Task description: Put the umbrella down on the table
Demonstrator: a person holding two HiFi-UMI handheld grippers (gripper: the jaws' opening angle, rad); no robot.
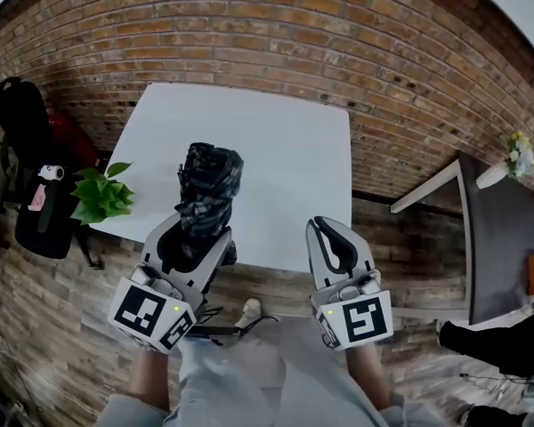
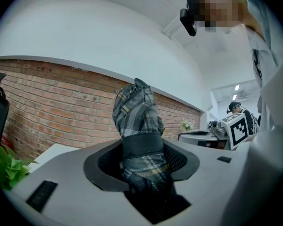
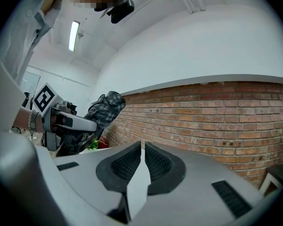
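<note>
A folded grey plaid umbrella (image 1: 210,185) stands upright over the near edge of the white table (image 1: 276,140). My left gripper (image 1: 202,231) is shut on its lower part. In the left gripper view the umbrella (image 2: 137,121) rises between the dark pads of the left gripper (image 2: 144,160), its strap band at pad height. My right gripper (image 1: 319,226) hangs to the right at the table's near edge, shut with nothing in it. In the right gripper view the right gripper (image 3: 143,149) has its jaws together. To its left, the umbrella (image 3: 103,108) shows in the left gripper (image 3: 70,122).
A brick wall (image 1: 356,34) runs behind the table. A green plant (image 1: 101,196) sits at the table's left corner, with a black chair (image 1: 25,140) beyond it. A dark side table (image 1: 503,238) with flowers (image 1: 517,153) stands to the right. The floor is wood.
</note>
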